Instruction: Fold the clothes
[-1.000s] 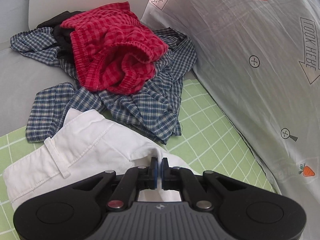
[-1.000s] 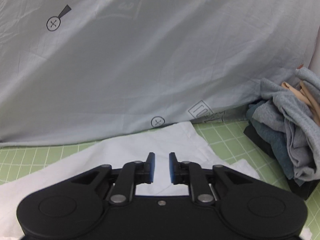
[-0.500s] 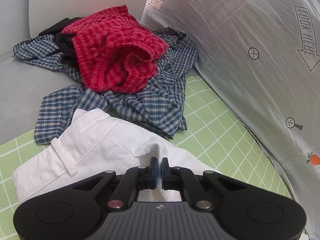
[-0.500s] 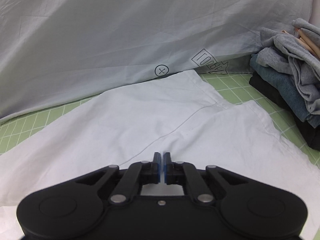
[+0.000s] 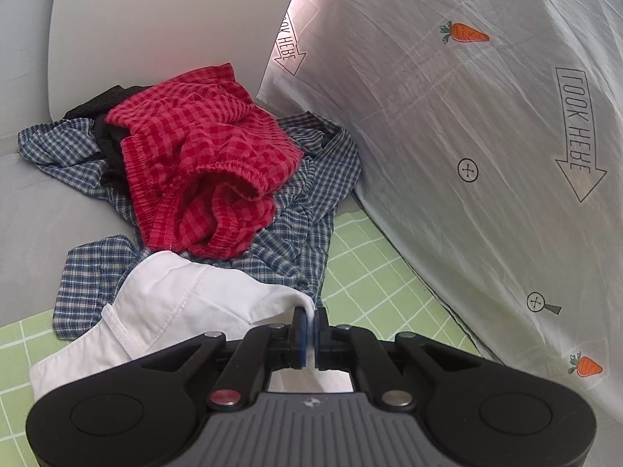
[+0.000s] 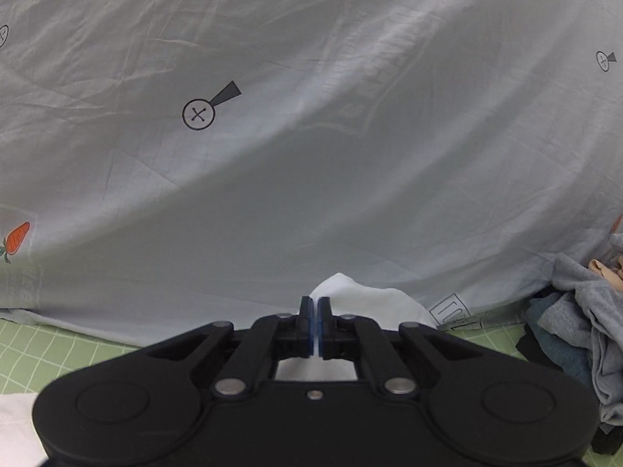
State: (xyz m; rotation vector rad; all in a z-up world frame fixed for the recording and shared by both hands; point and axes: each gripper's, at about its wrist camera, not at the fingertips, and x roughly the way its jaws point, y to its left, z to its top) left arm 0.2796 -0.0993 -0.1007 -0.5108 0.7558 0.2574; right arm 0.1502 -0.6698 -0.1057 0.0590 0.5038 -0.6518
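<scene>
Both tongs pinch white cloth above a green grid surface.

The left tongs (image 5: 310, 325) are clamped on the edge of the white garment (image 5: 187, 303), which lies near on the green grid surface (image 5: 373, 272); the right tongs (image 6: 315, 321) grip another fold of it. Beyond lies a red checked garment (image 5: 202, 163) on a blue plaid shirt (image 5: 311, 194). A pale printed sheet (image 6: 311, 136) rises behind, with a grey clothes pile (image 6: 584, 330) at far right.

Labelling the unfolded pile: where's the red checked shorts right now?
Left wrist view, upper left of centre: the red checked shorts lie crumpled on top of the blue plaid shirt, beyond the white garment and left of the carrot-print sheet.
</scene>
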